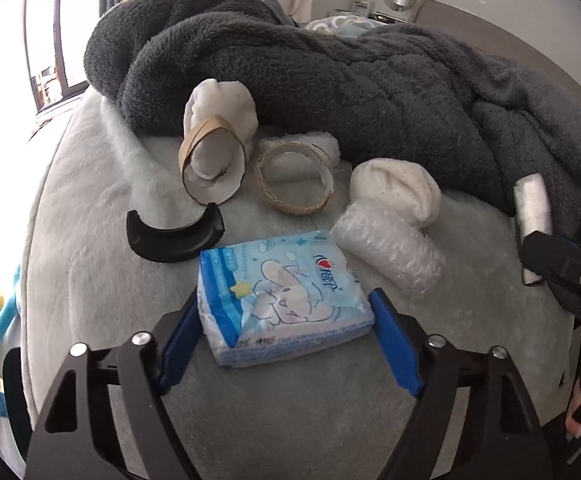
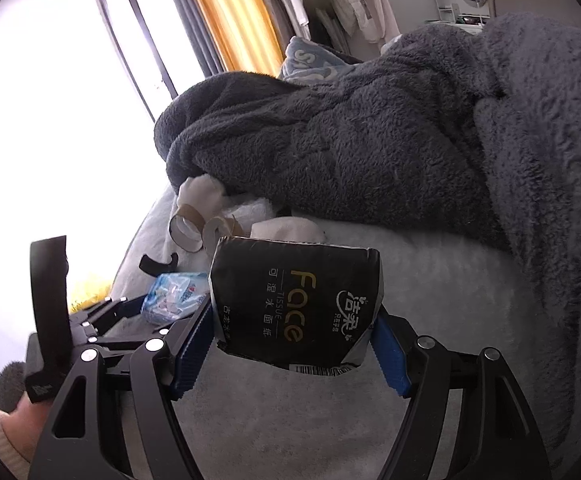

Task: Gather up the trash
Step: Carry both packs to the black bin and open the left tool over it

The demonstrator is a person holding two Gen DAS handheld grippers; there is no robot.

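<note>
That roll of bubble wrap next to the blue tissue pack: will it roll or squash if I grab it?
The bubble wrap roll probably squashes: it looks like loosely wound, air-filled film. It seems very light for its bulk. Lying on its side on the plush bed cover, it might roll when nudged, though the pile should slow it.

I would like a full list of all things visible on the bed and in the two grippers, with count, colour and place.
blue tissue pack: 1, light blue, on bed between left gripper fingers
black tissue pack: 1, black, in right gripper
cardboard rings: 2, brown, bed middle
bubble wrap roll: 1, clear, right of blue pack
white wads: 2, white, near blanket
curved plastic piece: 1, black, left of blue pack
blanket: 1, dark grey, behind
left gripper: 1, black and blue
right gripper: 1, black and blue
</note>
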